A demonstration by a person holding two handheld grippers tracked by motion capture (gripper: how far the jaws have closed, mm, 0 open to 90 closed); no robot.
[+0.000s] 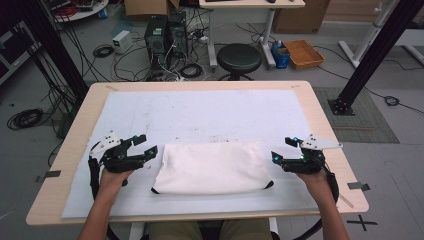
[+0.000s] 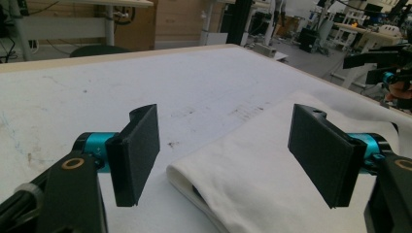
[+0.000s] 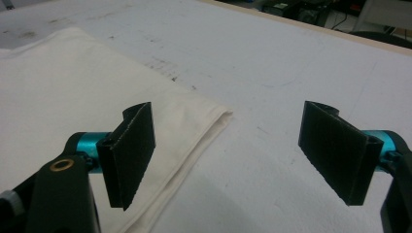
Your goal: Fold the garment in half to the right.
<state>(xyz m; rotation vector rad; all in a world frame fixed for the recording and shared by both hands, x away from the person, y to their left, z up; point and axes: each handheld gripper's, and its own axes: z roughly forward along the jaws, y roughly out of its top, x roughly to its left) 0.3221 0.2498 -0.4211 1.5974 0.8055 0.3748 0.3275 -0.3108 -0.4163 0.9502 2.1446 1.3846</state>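
Note:
A folded white cloth (image 1: 212,167) lies flat on the white mat (image 1: 200,115), near the table's front edge. My left gripper (image 1: 148,145) hovers just off the cloth's left end, jaws wide apart with nothing between them. In the left gripper view its jaws (image 2: 228,160) frame the cloth's folded near corner (image 2: 252,179). My right gripper (image 1: 280,150) sits just off the cloth's right end, also open and empty. The right gripper view has the cloth's corner (image 3: 194,121) under the left jaw of that gripper (image 3: 233,155).
The mat covers most of the wooden table (image 1: 75,125). Beyond the table's far edge stand a black stool (image 1: 239,57), computer towers (image 1: 165,35) with cables, and an orange tray (image 1: 303,53). Black frame posts (image 1: 370,55) rise at both sides.

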